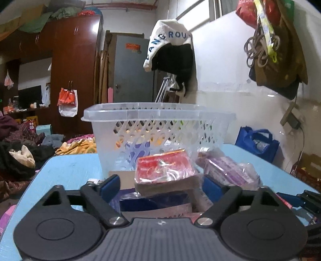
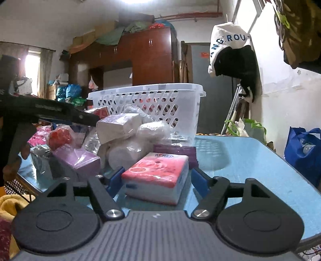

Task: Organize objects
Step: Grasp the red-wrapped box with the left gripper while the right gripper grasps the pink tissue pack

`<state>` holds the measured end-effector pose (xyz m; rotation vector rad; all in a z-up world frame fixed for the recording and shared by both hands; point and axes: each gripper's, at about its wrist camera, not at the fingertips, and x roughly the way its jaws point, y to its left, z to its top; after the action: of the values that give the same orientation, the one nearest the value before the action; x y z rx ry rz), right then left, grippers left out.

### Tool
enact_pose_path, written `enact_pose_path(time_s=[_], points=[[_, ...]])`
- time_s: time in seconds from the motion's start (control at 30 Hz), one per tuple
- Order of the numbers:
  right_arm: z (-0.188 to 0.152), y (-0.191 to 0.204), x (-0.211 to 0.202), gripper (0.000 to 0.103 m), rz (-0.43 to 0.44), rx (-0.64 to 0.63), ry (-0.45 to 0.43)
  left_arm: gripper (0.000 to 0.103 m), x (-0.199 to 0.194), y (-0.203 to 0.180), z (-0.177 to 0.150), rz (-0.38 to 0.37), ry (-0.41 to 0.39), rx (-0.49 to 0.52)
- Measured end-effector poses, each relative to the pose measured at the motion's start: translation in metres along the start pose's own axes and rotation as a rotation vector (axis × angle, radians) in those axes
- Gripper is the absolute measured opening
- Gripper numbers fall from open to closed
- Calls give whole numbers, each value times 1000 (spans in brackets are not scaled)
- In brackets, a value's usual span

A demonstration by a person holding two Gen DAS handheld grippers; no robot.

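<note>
Between my right tongs [image 2: 156, 178], half-open, untouched, sits 1 pink tissue pack [image 2: 158, 178]; my left tongs [image 1: 160, 182] straddle 1 red packet [image 1: 164, 170], ungripped. Basket [image 1: 158, 116] at 12 o'clock receives both.

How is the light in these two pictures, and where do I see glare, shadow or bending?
Left wrist view: dim, with glare on the wardrobe; the table edge curves from the fisheye. Right wrist view: a bright ceiling light and window wash out; the basket casts a shadow on the table.
</note>
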<state>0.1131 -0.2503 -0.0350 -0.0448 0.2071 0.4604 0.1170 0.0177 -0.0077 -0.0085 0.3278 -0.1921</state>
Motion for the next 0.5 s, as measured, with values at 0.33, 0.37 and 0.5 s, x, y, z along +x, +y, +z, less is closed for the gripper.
enact_pose_path(time_s=[0.33,0.37,0.5], points=[[-2,-1,-1,65,11,-8,-3,66,-9,1,-1,6,-66,1],[-2,-1,-2,64,6,-10,-6,66,-11,1,-1,3,-79,2],[0,-3,-7,64,-8,-24,-22,66,-22,-2,-3,6,-139,19]])
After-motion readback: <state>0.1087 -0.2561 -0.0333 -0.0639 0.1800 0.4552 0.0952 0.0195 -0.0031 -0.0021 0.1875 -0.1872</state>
